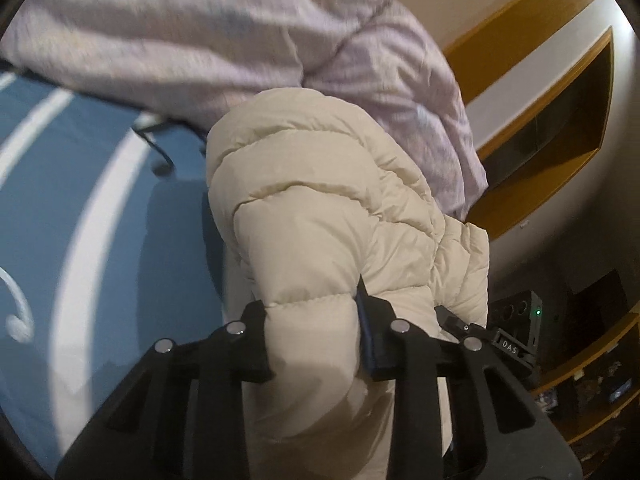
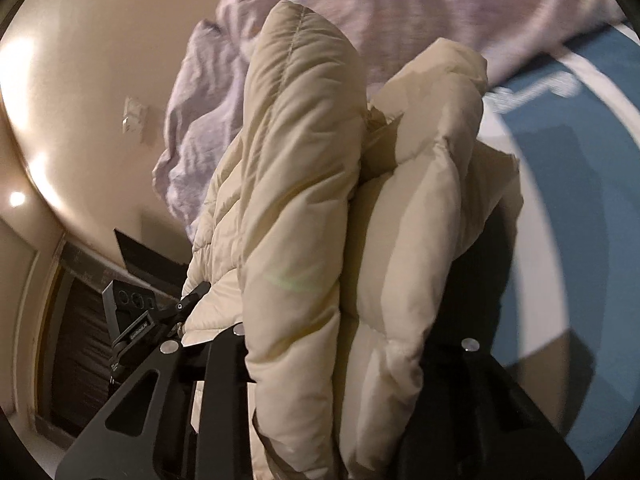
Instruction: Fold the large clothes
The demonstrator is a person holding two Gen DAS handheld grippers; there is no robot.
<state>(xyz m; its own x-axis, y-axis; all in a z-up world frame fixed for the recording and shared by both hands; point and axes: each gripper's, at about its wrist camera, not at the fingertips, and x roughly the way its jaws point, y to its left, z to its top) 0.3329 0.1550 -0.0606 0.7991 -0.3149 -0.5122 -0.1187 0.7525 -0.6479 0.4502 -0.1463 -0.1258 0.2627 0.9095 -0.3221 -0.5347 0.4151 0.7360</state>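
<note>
Left claw (image 1: 316, 344), bottom centre of the left wrist view: clenched on a thick fold of the cream puffer jacket (image 1: 320, 200), black fingers (image 1: 256, 344) pressing it from both sides. Jacket bulging up from the claw through the middle of the frame, above the blue bed sheet (image 1: 100, 200) with white curved stripes at left. Crumpled lilac duvet (image 1: 180, 28) across the top, running down the right behind the jacket. Wooden shelves (image 1: 560, 92) on the wall at upper right. The other claw's black mount just beside the jacket's right edge, at lower right.

Right claw (image 2: 340, 360), bottom centre of the right wrist view: grasping bunched quilted folds of the jacket (image 2: 304, 160); right finger mostly hidden under cloth. Jacket filling the centre, rising to the upper middle. Duvet (image 2: 400, 4) behind it at top, sheet (image 2: 580, 168) at right, beige wall (image 2: 88, 92) at left.
</note>
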